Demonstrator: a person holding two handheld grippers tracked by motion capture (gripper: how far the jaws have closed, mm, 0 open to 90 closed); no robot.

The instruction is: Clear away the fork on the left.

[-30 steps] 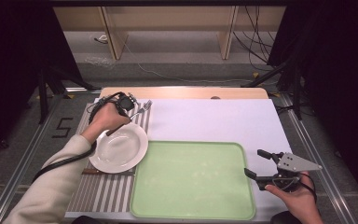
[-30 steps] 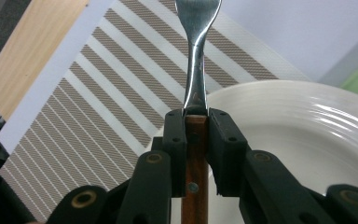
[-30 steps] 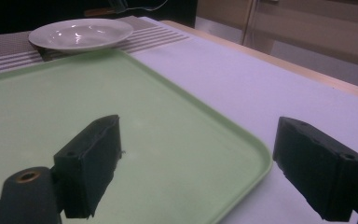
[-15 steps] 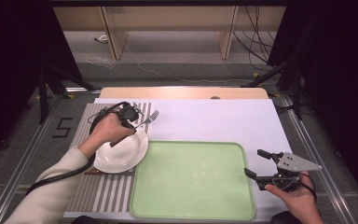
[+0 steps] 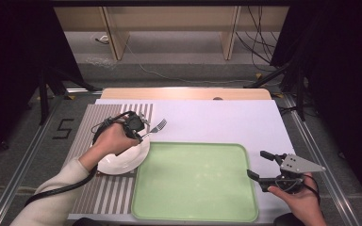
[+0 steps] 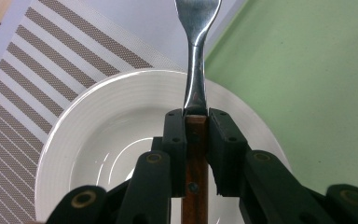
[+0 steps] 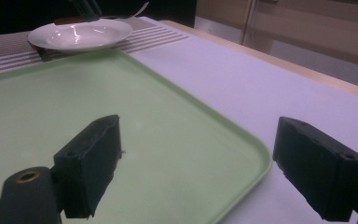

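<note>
A fork with a steel head and brown wooden handle is clamped in my left gripper, which is shut on the handle. In the left gripper view the fork points away over the far rim of a white plate toward a green tray. The plate lies on a striped placemat, just left of the tray. At the tray's right edge my right gripper is held open, and its jaws hover over the tray's corner with nothing between them.
A white mat covers the table behind and to the right of the tray. A wooden strip runs along the far edge. Metal rails border both sides, with shelving and cables on the floor beyond.
My left hand has carried the fork to the right and nearer, from the far part of the placemat to above the plate's far rim. The right gripper has stayed put.
</note>
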